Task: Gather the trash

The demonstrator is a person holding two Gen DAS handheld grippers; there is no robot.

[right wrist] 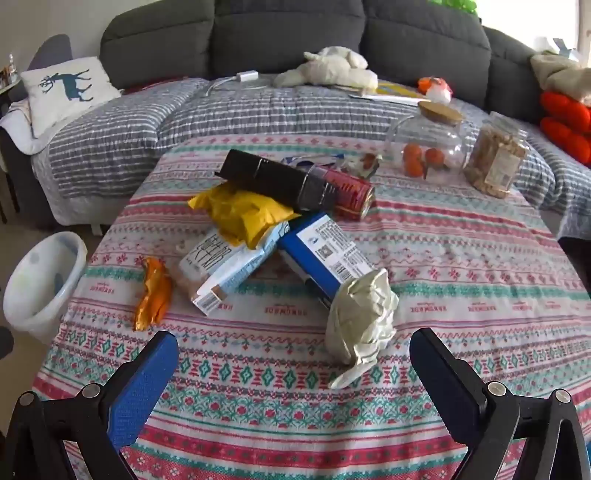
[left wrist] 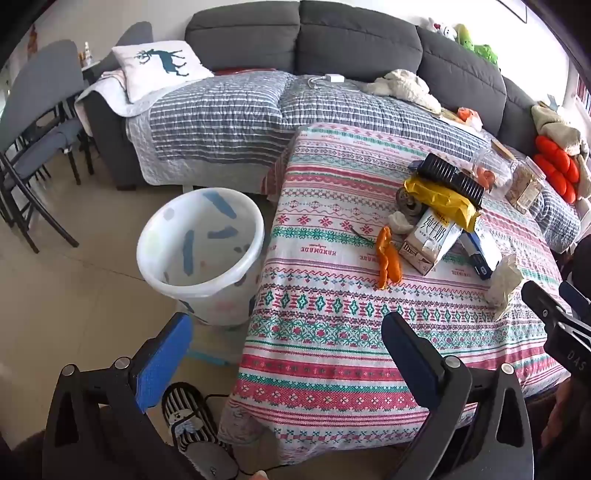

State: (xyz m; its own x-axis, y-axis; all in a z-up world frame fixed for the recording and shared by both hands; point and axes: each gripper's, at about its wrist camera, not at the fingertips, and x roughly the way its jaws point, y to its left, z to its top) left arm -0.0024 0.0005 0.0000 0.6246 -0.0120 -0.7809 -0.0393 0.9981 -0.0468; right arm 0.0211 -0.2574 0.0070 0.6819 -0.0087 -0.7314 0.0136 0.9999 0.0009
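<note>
A pile of trash lies on the patterned tablecloth (right wrist: 461, 258): a black tray (right wrist: 273, 181), a yellow bag (right wrist: 243, 214), a milk carton (right wrist: 221, 269), a blue box (right wrist: 325, 254), a red can (right wrist: 351, 195), an orange wrapper (right wrist: 153, 291) and a crumpled paper (right wrist: 362, 321). My right gripper (right wrist: 295, 369) hovers open over the table's near edge, just short of the crumpled paper. My left gripper (left wrist: 288, 354) is open and empty above the table's left corner. A white bin (left wrist: 201, 254) stands on the floor beside that corner. The orange wrapper (left wrist: 388, 258) and milk carton (left wrist: 430, 240) lie ahead to the right.
A glass jar with oranges (right wrist: 424, 147) and a jar of snacks (right wrist: 495, 162) stand at the table's far right. Behind is a grey sofa (right wrist: 288, 33) with a striped quilt (right wrist: 221, 110). Chairs (left wrist: 33, 122) stand at the left; a striped fan (left wrist: 188, 417) sits on the floor.
</note>
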